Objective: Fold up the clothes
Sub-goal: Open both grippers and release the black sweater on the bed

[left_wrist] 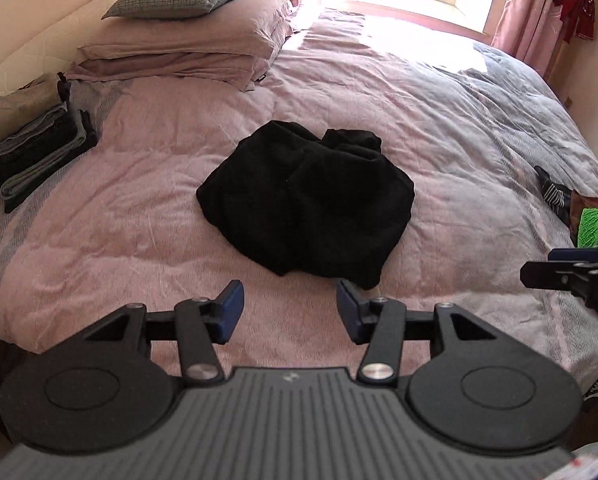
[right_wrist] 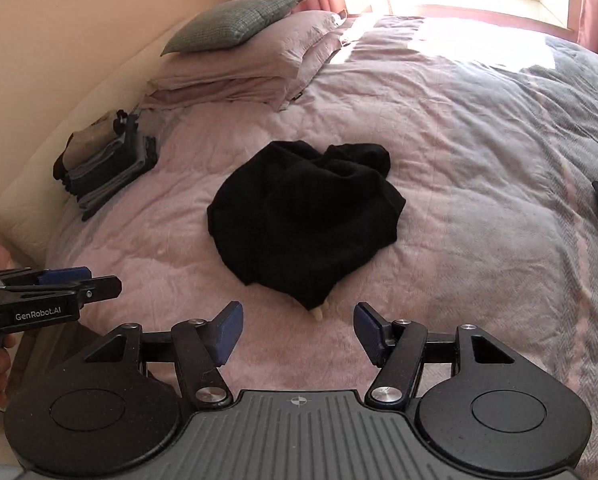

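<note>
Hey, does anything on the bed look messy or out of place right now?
Yes: the black garment lies crumpled mid-bed, unlike the neatly folded stack near the pillows. Loose clothes also bunch at the right edge.

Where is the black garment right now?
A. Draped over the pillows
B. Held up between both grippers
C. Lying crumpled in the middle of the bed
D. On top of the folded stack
C: the black garment lies bunched on the pink duvet, untouched by either gripper.

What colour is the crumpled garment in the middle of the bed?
Black garment; clearest in the left wrist view.
</note>
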A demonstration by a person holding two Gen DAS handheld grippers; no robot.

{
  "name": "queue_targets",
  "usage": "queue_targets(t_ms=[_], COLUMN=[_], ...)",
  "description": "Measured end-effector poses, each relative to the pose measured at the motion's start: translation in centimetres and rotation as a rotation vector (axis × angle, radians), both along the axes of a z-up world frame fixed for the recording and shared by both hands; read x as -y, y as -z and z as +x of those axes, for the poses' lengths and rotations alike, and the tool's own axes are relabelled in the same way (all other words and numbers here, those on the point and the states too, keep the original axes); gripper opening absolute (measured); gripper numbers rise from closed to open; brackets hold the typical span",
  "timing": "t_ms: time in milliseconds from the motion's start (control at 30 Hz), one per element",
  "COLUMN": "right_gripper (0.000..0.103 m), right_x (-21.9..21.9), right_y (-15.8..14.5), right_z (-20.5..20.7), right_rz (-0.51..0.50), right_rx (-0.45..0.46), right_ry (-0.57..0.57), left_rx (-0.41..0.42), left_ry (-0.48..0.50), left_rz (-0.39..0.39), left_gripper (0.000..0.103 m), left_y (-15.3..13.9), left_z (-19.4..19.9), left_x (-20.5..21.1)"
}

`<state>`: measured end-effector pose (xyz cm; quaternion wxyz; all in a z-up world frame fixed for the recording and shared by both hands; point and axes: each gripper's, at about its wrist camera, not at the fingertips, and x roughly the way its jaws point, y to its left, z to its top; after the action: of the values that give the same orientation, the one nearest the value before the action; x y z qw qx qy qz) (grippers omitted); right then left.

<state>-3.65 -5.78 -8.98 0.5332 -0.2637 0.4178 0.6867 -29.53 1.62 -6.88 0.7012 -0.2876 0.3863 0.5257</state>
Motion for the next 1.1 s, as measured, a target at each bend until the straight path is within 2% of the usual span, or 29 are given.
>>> queue_targets(t_ms=[200, 500, 667, 800, 1000, 1100], right_gripper=[0.058, 0.058, 0.058, 0.058, 0.058, 0.058], right_x=[1.5, 0.7, -0.6, -1.6, -2.6, -2.7], right_y=[0.8, 1.7, 3.9, 6.0, 9.4, 11.0], right_z=[0.8, 2.9, 5.6, 8.1, 10.9, 12.1], right_rz=[0.004, 0.011, -0.005, -0.064, -0.151, -0.189], right_rx=[0.012, 0.025, 0.072, 0.105, 0.168, 0.208], right_ry=[-0.015, 0.004, 0.074, 0.157, 0.241, 0.292], left_rx=[0.0, -0.027, -0.095, -0.156, -0.267, -0.349], left_ry=[-0.003, -0.003, 0.047, 0.114, 0.305, 0.434], left_rz=[0.01, -0.001, 0.018, 0.02, 0.124, 0.18], left_gripper=[0.049, 0.052, 0.052, 0.052, 0.065, 0.065], left_y=[0.3, 1.9, 5.9, 9.8, 16.2, 19.7], left_z=[1.1, 2.2, 2.5, 2.6, 4.4, 5.6], left_x=[2.4, 1.9, 0.6, -0.9, -2.8, -3.7])
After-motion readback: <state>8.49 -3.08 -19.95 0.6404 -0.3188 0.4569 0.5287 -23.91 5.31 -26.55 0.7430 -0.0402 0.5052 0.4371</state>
